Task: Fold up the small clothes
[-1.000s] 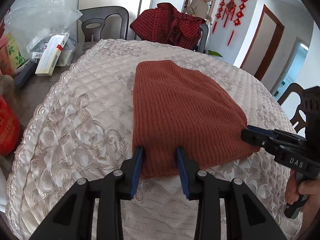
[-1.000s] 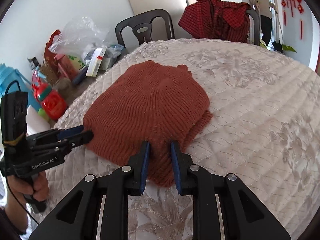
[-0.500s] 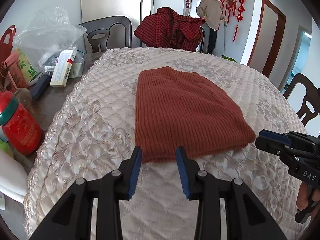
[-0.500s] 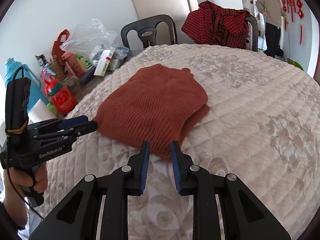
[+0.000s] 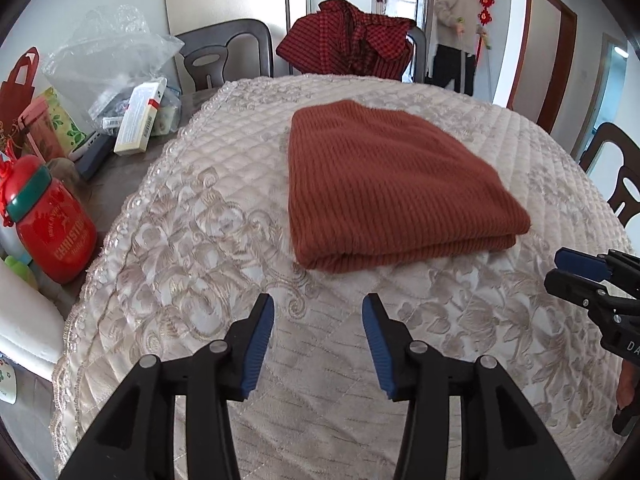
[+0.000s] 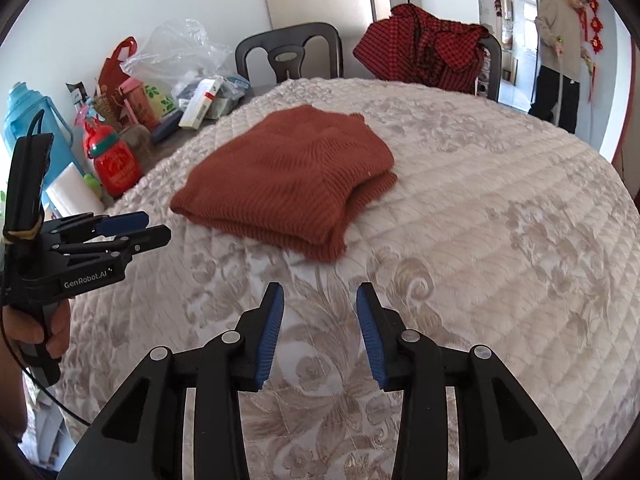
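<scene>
A rust-red knit sweater (image 5: pixel 384 184) lies folded into a flat rectangle on the quilted beige tablecloth (image 5: pixel 208 264); it also shows in the right wrist view (image 6: pixel 288 176). My left gripper (image 5: pixel 318 310) is open and empty, hovering short of the sweater's near edge; it shows from the side in the right wrist view (image 6: pixel 132 228). My right gripper (image 6: pixel 320 298) is open and empty, short of the sweater's near corner; it shows at the right edge of the left wrist view (image 5: pixel 576 268).
A red bottle (image 5: pixel 48 224), boxes and a plastic bag (image 5: pixel 108 60) crowd the table's left side. A red plaid garment (image 5: pixel 352 40) hangs on a far chair. A person (image 5: pixel 460 28) stands in the doorway. A blue jug (image 6: pixel 32 128) stands at far left.
Both grippers let go of the sweater's near edge and pulled back and up from it, jaws opening wider. The sweater stays folded on the table.
</scene>
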Available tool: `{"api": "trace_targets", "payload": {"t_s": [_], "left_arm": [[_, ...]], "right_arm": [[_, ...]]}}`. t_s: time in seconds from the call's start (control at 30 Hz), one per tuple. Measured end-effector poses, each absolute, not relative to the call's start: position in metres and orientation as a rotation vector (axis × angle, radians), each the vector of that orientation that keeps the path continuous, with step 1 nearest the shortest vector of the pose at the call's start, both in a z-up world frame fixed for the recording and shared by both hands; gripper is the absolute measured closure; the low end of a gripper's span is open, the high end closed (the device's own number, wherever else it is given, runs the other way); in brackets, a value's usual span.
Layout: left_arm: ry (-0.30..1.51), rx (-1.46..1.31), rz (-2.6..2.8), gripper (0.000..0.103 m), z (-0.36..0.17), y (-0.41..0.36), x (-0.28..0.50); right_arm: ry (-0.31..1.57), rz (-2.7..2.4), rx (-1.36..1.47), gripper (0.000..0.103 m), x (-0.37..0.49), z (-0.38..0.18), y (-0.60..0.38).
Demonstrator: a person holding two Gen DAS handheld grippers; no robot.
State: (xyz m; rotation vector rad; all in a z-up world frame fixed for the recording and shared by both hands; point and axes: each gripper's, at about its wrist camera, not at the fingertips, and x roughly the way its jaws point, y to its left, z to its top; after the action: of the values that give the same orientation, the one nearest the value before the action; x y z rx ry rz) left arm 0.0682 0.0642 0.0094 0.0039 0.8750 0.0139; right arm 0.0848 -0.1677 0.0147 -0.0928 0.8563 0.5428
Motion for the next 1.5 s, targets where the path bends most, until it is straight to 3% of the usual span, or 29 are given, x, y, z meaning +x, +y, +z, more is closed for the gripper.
{"api": "trace_targets", "payload": {"t_s": [0.2,0.27,0.47,0.73,1.5], "left_arm": [[0.901,0.016,0.029,0.053,-0.001,0.067,0.073],[0.894,0.023,0.035,0.048,-0.002,0.067,0.073],[0.887,0.011,0.037,0.043,-0.003,0.07,0.073],[0.888,0.005,0.032,0.041,-0.004,0.071,0.074],[0.888,0.012,0.037,0.04,-0.003,0.071,0.074]], "right_arm": [[0.874,0.521,-0.137,0.064,0.086,0.006,-0.162],[0.886,0.507,-0.152,0.064,0.088,0.002,-0.162],[0.903,0.5,-0.145,0.064,0.091,-0.002,-0.163],[0.895,0.473,-0.197,0.059,0.09,-0.004,-0.154],[0.898,0.478,-0.184,0.057,0.09,-0.005,-0.155]]}}
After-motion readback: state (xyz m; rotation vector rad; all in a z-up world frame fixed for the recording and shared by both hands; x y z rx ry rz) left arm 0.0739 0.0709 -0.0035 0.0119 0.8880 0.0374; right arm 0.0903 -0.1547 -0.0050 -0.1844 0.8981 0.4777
